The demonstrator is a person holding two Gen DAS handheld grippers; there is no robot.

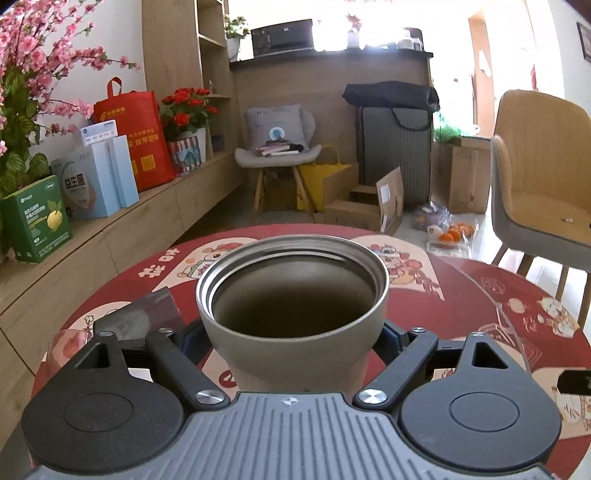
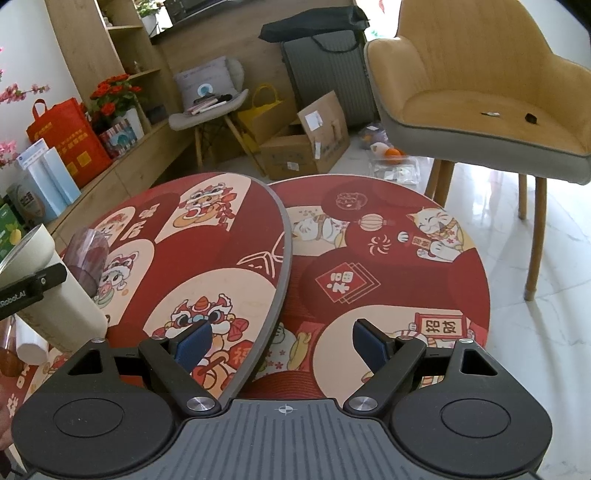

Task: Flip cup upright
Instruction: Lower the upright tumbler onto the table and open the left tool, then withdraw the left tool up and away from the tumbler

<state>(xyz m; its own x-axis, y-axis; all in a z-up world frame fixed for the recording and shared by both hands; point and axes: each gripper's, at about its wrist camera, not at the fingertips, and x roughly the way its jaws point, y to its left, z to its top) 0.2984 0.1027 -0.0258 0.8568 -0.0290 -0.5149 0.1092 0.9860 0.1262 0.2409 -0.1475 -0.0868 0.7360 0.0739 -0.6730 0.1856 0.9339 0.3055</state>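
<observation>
Gripping the beige cup [image 1: 291,332], left claw [image 1: 291,334]; right claw [image 2: 282,345] wide over red table [image 2: 388,266].

Daylight pours in from the blown-out window [image 1: 388,22] at the back, glare washing the doorway [image 1: 517,55] white. Fisheye bending curves every edge, corners dark, and the glossy floor [image 2: 535,295] shines softly.

Matt beige cup [image 1: 295,332], brushed metal inside
</observation>
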